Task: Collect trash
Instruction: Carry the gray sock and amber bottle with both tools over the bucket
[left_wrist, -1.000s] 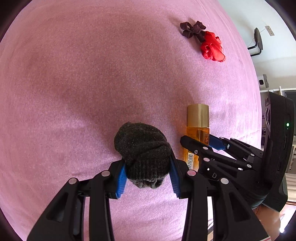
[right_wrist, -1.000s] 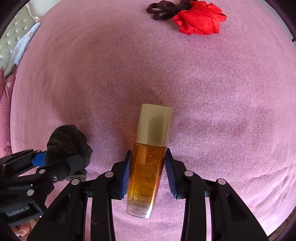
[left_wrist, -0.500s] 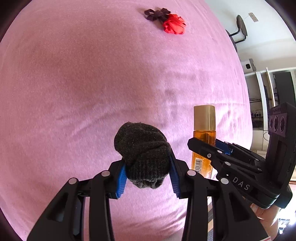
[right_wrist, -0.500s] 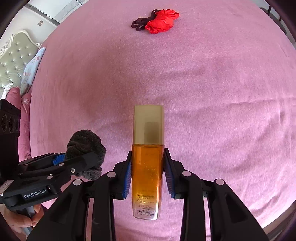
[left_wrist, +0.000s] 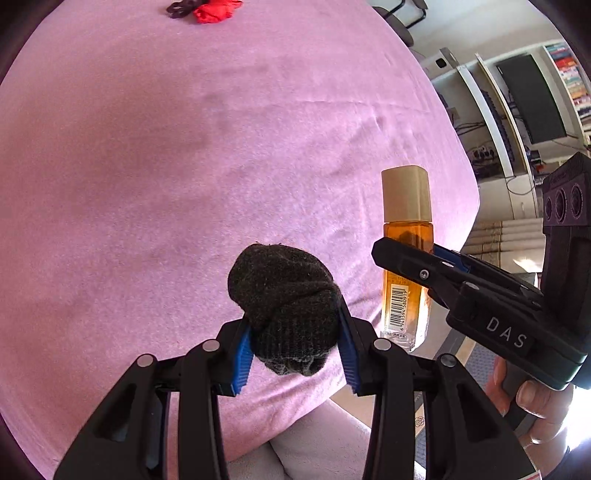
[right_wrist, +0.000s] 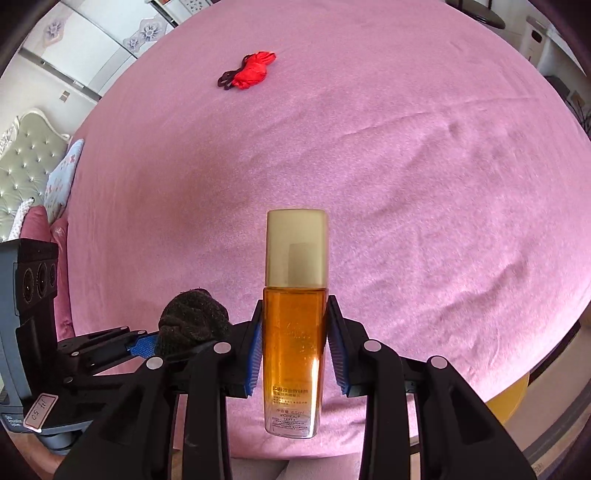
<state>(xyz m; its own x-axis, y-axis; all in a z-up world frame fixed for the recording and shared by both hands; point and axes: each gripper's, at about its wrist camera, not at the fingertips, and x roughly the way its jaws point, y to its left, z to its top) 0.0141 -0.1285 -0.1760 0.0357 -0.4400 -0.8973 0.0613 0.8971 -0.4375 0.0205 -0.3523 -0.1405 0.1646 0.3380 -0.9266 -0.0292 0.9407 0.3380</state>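
Observation:
My left gripper (left_wrist: 295, 349) is shut on a rolled dark knit sock (left_wrist: 286, 301) and holds it above the pink bed (left_wrist: 147, 166). My right gripper (right_wrist: 295, 345) is shut on an amber bottle with a gold cap (right_wrist: 295, 314), held upright in the air. In the left wrist view the bottle (left_wrist: 406, 251) and right gripper (left_wrist: 413, 260) sit just right of the sock. In the right wrist view the sock (right_wrist: 192, 323) and the left gripper (right_wrist: 147, 345) are at lower left.
A red cloth with a dark strap (right_wrist: 253, 70) lies at the far side of the bed; it also shows in the left wrist view (left_wrist: 210, 9). Shelves and a dark screen (left_wrist: 528, 99) stand to the right. A tufted headboard (right_wrist: 26, 162) and pillows are at left.
Both grippers have lifted and pulled back from the bed with the sock and the bottle. The red cloth looks farther away, and the bed's near edge and the room have come into view.

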